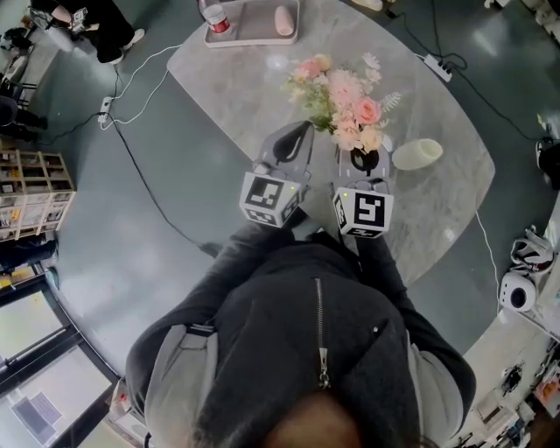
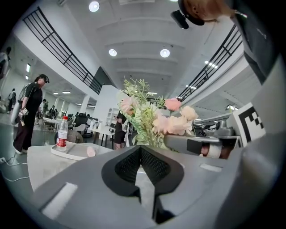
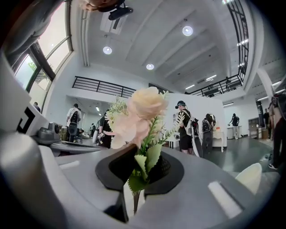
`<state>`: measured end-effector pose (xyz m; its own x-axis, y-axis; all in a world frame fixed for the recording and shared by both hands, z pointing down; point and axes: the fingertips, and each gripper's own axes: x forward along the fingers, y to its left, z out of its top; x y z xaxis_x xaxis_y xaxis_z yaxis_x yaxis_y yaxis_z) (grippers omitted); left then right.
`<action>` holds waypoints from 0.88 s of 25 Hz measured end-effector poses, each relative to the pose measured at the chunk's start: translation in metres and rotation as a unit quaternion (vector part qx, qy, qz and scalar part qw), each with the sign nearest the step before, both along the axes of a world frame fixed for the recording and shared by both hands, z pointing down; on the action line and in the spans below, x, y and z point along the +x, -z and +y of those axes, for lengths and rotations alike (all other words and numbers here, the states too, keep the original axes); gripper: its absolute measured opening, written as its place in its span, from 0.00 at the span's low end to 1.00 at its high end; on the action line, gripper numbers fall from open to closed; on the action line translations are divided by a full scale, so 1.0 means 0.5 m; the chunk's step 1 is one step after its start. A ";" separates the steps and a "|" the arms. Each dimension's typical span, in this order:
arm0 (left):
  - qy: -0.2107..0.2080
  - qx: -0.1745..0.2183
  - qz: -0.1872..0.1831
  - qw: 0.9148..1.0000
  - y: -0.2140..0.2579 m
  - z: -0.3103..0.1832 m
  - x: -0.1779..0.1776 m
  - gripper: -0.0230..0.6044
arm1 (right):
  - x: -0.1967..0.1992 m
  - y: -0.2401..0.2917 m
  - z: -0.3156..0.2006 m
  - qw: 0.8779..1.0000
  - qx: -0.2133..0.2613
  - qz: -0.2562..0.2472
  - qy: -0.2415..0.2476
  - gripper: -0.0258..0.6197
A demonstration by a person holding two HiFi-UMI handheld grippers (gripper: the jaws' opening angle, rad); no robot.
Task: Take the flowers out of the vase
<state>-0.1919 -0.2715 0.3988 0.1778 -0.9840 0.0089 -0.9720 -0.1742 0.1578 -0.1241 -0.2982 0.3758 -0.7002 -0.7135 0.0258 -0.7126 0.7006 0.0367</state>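
Note:
A bunch of pink and cream flowers [image 1: 339,94] with green sprigs shows over the grey marble table [image 1: 245,87], just beyond both grippers. My right gripper [image 1: 364,161] is shut on the stem of one pale pink flower [image 3: 142,112], whose green leaves [image 3: 144,166] hang between the pads. A cream vase [image 1: 417,154] sits on the table right beside that gripper; its edge [image 3: 250,176] shows low in the right gripper view. My left gripper [image 1: 304,129] is shut and empty, its tip at the near left edge of the bunch [image 2: 152,118]. What the bunch stands in is hidden.
At the table's far edge a grey tray [image 1: 254,35] carries a red-labelled bottle [image 1: 217,19] and a pink object [image 1: 284,19]. A power strip [image 1: 437,66] with cables lies at the far right rim. People stand in the hall behind.

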 end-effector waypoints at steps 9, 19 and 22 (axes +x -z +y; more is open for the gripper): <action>-0.001 0.000 0.005 1.000 -0.001 -0.006 0.002 0.05 | 0.002 -0.006 0.000 1.000 -0.005 0.008 -0.002 0.12; -0.007 0.000 0.005 1.000 -0.007 -0.004 0.007 0.05 | 0.001 -0.005 -0.002 1.000 -0.010 0.008 -0.005 0.12; -0.008 -0.003 0.005 1.000 -0.011 -0.005 0.011 0.05 | 0.003 -0.008 -0.003 1.000 -0.011 0.011 -0.006 0.12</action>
<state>-0.1864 -0.2740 0.4041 0.1933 -0.9810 0.0130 -0.9675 -0.1884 0.1689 -0.1227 -0.2997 0.3799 -0.6913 -0.7204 0.0563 -0.7196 0.6934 0.0365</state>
